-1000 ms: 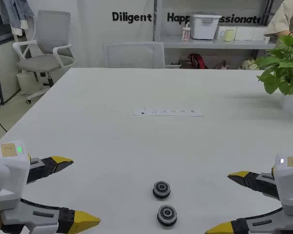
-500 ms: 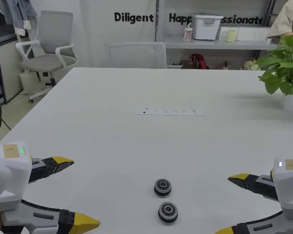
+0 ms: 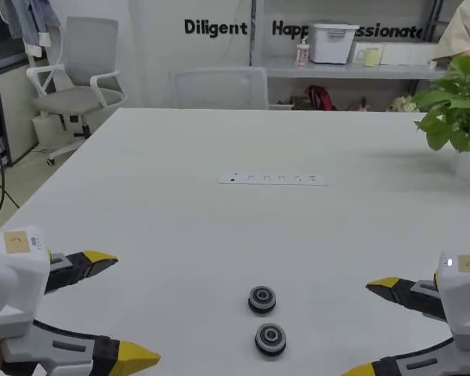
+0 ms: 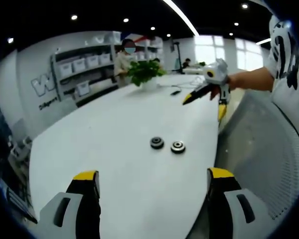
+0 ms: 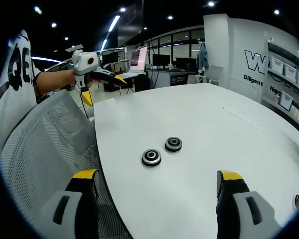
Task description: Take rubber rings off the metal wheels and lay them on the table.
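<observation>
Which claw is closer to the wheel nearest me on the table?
Right. The right claw is open, a short way to the right of that wheel. The left claw is also open but farther off, on the wheel's left.

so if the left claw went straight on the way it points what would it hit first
Probably a wheel, almost dead ahead of the left claw, with its twin just beside it and only bare table before them. Height is unclear, so it might pass above.
</observation>
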